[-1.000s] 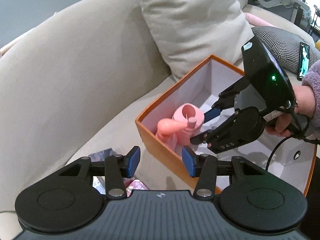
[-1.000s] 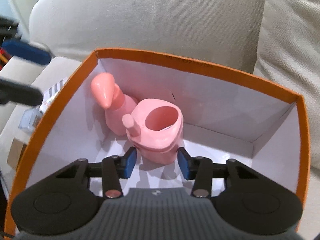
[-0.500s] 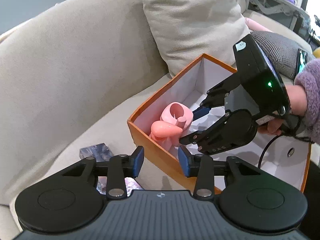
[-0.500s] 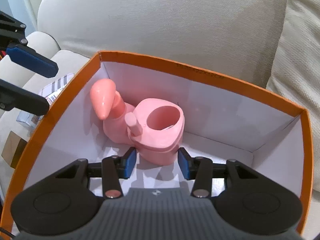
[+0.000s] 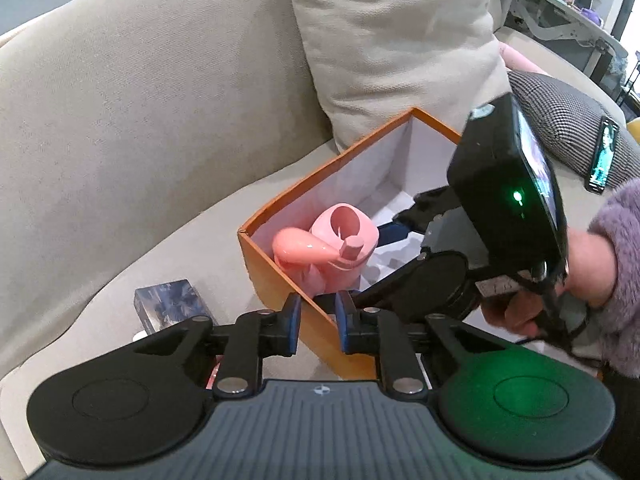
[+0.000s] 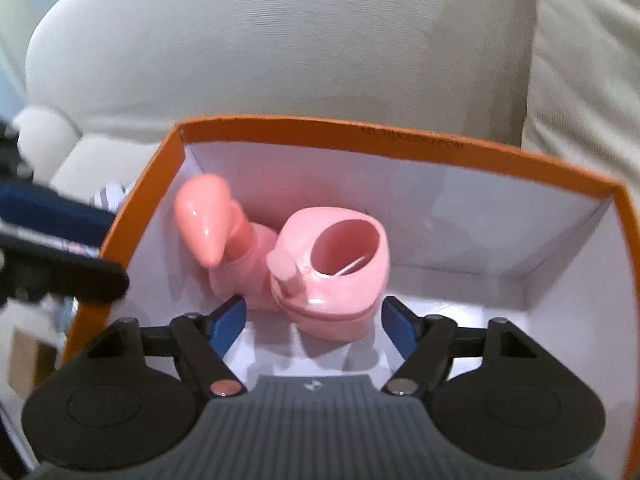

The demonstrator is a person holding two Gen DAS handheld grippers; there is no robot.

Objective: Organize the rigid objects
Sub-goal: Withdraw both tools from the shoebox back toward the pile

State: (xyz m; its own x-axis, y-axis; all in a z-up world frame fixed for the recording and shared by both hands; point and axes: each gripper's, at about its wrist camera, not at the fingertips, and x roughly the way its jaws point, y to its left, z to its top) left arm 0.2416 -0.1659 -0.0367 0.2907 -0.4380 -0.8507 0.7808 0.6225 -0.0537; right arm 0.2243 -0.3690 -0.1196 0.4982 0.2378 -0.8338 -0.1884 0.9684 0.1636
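A pink plastic toy (image 6: 332, 276) with a round opening and a bulbous neck rests on the floor of an orange box (image 6: 320, 136) that is white inside. My right gripper (image 6: 314, 322) reaches down into the box. Its jaws are opening, with the toy's base between the blue pads and a gap on both sides. The left wrist view shows the same toy (image 5: 332, 248), the box (image 5: 280, 280) and the right gripper (image 5: 368, 268) in a person's hand. My left gripper (image 5: 318, 322) is shut and holds nothing, hovering just outside the box's near wall.
The box sits on a beige sofa seat against the backrest (image 5: 140, 120). A blue marbled block (image 5: 168, 304) lies left of the box. A beige cushion (image 5: 392, 40) stands behind it, and a houndstooth cushion (image 5: 568, 136) with a phone (image 5: 602, 160) lies to the right.
The right gripper's jaws have spread away from the pink toy, which stays on the box floor. My left jaws have closed in to a narrow gap.
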